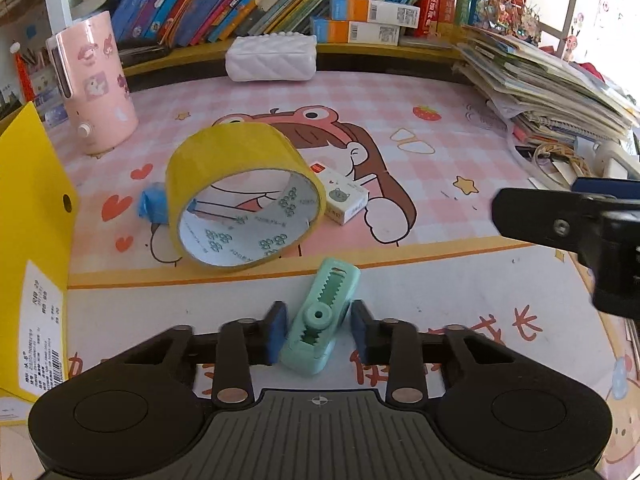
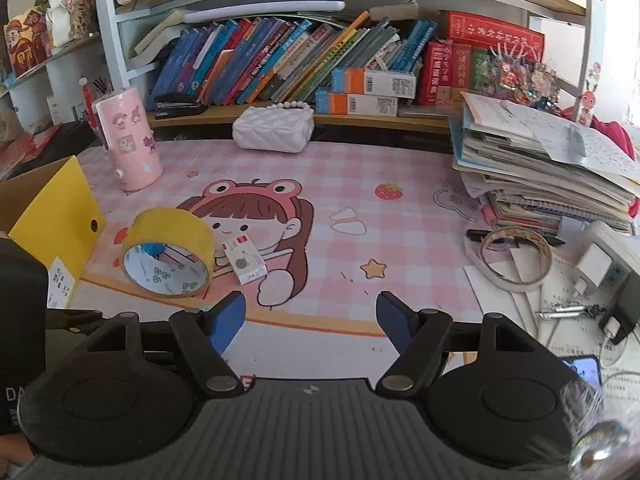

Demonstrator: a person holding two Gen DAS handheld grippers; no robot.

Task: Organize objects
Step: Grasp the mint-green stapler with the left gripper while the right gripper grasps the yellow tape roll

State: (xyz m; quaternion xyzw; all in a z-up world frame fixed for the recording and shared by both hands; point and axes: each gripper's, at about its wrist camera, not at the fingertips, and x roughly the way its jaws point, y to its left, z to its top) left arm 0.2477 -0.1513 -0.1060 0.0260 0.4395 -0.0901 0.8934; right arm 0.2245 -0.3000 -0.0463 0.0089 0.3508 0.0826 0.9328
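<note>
A mint-green clip [image 1: 320,316] with a toothed slot lies on the cartoon desk mat [image 1: 440,152], between the blue pads of my left gripper [image 1: 319,332], which is shut on it. Just beyond it a yellow tape roll [image 1: 244,196] stands tilted on its edge. A small white box [image 1: 344,198] lies to its right and a blue scrap [image 1: 154,204] to its left. My right gripper [image 2: 311,320] hovers open over the mat with nothing between its fingers. The tape roll [image 2: 168,256] and the white box [image 2: 244,262] lie ahead to its left. One of its fingers [image 1: 520,216] shows at the right edge of the left wrist view.
A yellow cardboard box [image 1: 32,240] stands at the left. A pink cylinder [image 1: 96,84] and a white quilted purse [image 1: 272,58] sit at the back below the bookshelf. A pile of books and papers [image 2: 540,176], a pale tape ring [image 2: 516,258] and chargers crowd the right.
</note>
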